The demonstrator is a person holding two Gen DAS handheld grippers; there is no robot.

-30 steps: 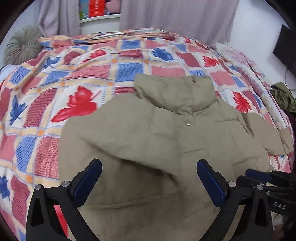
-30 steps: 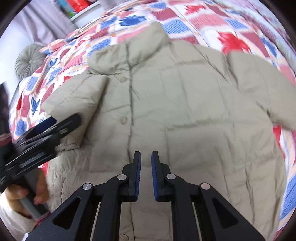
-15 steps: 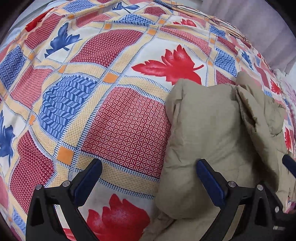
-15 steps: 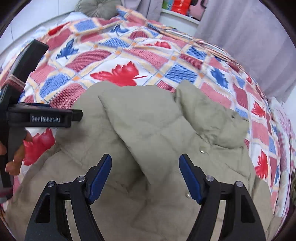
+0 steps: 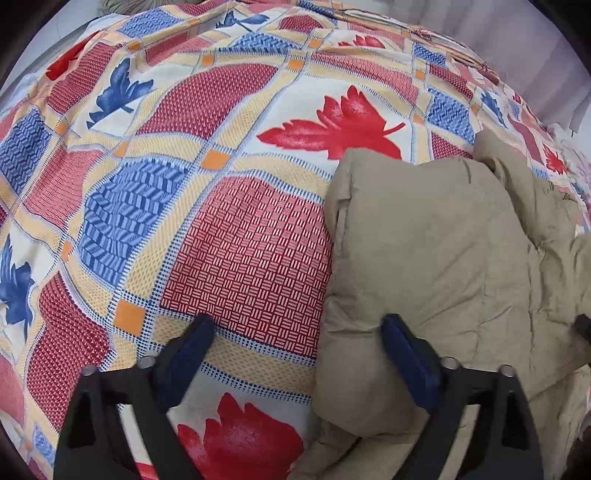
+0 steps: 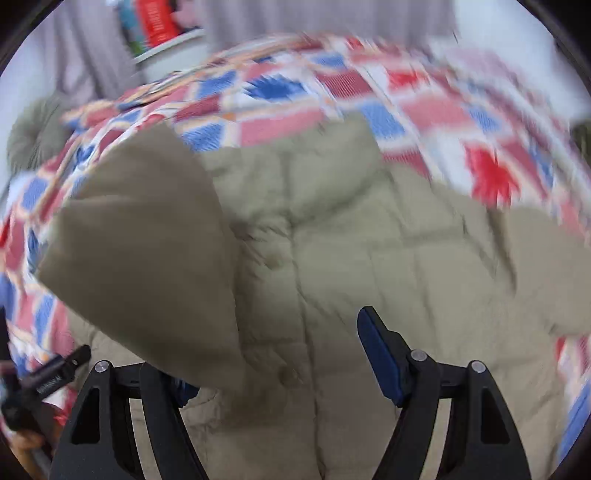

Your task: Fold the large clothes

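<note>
A khaki padded jacket [image 6: 332, 258] is lying front-up on the bed, its collar pointing toward the far end and its snap buttons running down the middle. One sleeve [image 6: 147, 251] is lying folded over the jacket's front on the left side of the right wrist view; the other sleeve [image 6: 546, 266] is stretching out flat to the right. In the left wrist view the folded sleeve is showing as a thick pad [image 5: 424, 258] with its outer edge sitting on the patchwork bedspread [image 5: 184, 184].

The left claw [image 5: 295, 354] is pointing down at that edge, its jaws closing but standing apart; one finger is over the bedspread, the other over the jacket fabric, and nothing is being pinched. The right claw [image 6: 273, 354] is hovering over the jacket's front with its jaws standing wide; the folded sleeve is hiding its left finger, and the pads are pressing on nothing. This view is blurred.

Beyond the bed a round grey-green cushion [image 6: 33, 136], curtains [image 6: 295, 18] and a white shelf [image 6: 173, 51] are showing.
</note>
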